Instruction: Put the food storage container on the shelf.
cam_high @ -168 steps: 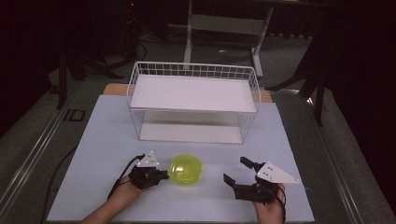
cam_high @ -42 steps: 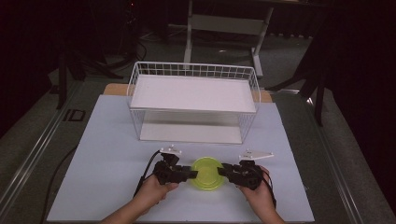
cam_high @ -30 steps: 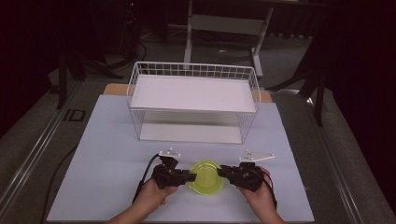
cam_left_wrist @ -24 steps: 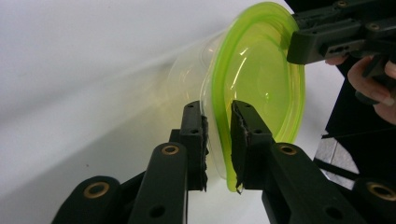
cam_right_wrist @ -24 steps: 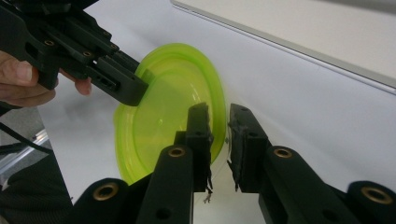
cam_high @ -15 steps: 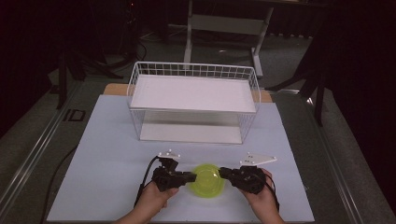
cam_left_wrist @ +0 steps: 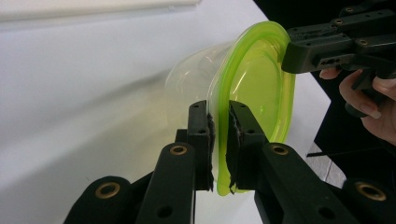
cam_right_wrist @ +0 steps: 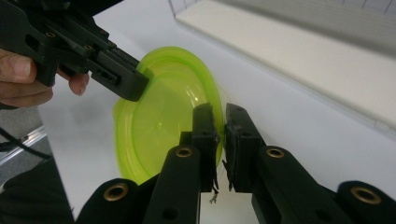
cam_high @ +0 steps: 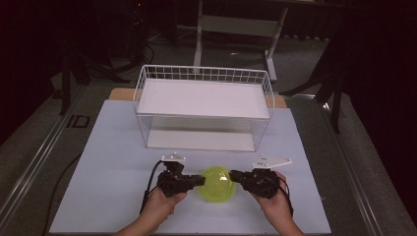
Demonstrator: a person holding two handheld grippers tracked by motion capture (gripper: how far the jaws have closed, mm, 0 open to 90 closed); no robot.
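1. Now lying on the near part of the white table [cam_high: 113, 147], in front of the wire basket [cam_high: 204, 105]: a round container with green lid [cam_high: 216, 183], lid facing up.
2. Round, so without a long axis.
3. Clamped on its left rim by the left gripper [cam_high: 196, 181], on its right rim by the right gripper [cam_high: 235, 175].

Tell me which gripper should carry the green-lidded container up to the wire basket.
Neither clearly: the left gripper and right gripper each pinch opposite edges of the container, about level before the basket. Probably both together.
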